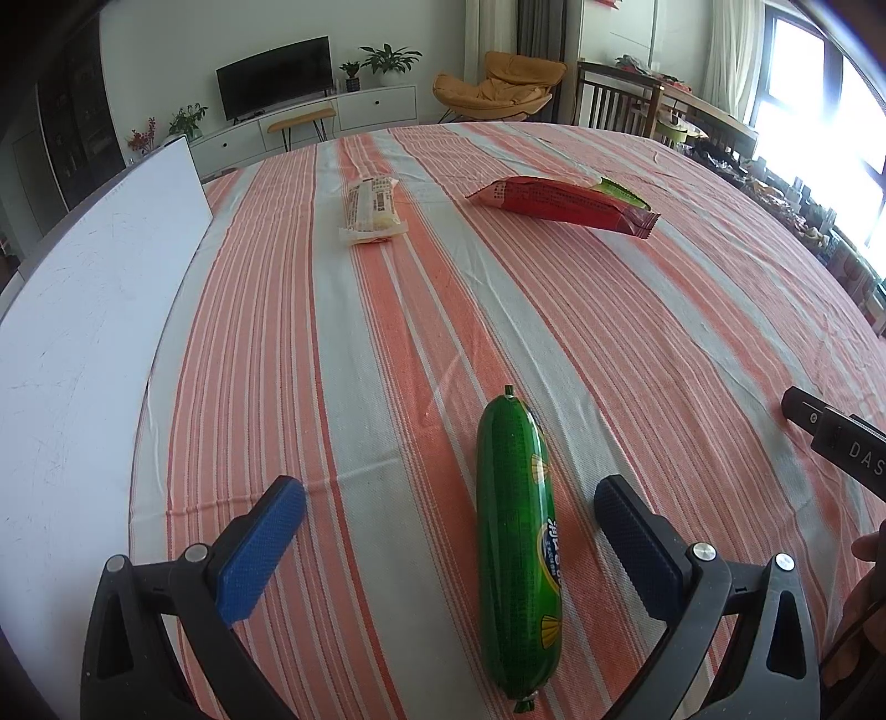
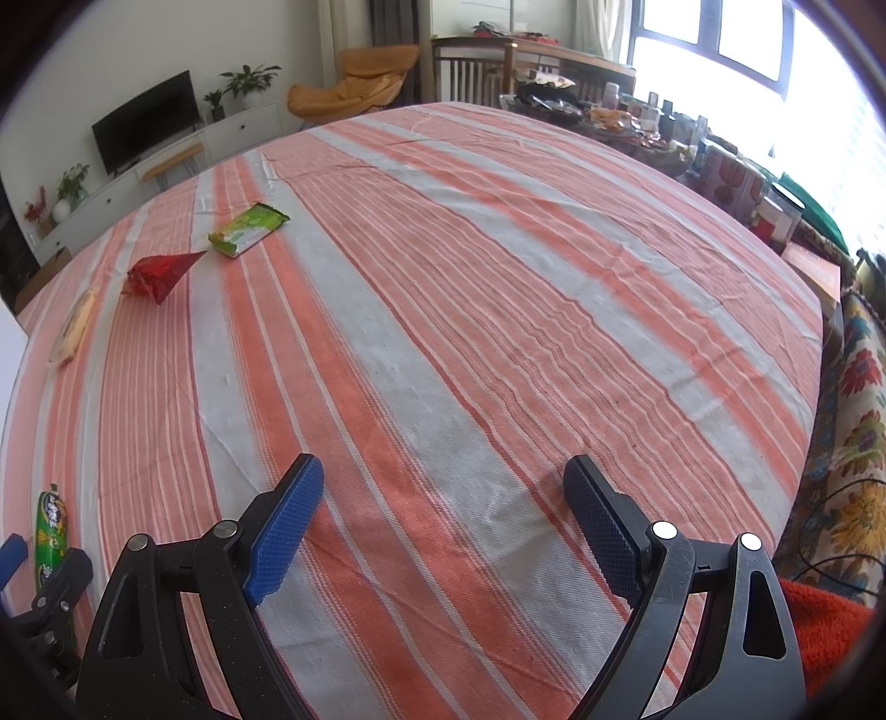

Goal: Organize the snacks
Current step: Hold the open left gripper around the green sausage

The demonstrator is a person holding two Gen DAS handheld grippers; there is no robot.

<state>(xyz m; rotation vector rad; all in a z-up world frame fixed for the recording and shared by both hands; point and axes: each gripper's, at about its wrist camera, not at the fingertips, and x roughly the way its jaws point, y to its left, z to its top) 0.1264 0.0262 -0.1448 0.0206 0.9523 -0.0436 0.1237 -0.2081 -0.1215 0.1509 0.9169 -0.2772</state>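
A table under an orange-and-grey striped woven cloth (image 1: 554,310) fills the foreground. At eleven o'clock, a black flat-screen television (image 1: 275,77) stands on a long white low cabinet (image 1: 343,111) against a pale wall, with leafy potted plants (image 1: 390,58) beside it. A mustard-yellow cushioned lounge chair (image 1: 498,86) sits at twelve. Bright daylight floods through tall dark-framed windows (image 2: 736,44) at two o'clock.

I am in a home's living room, at a table under a striped cloth (image 1: 421,310), with a television (image 1: 275,77) on a white cabinet (image 1: 354,113) at the far wall, potted plants (image 1: 390,58), an orange lounge chair (image 1: 498,86) and bright windows (image 2: 714,33) to the right.
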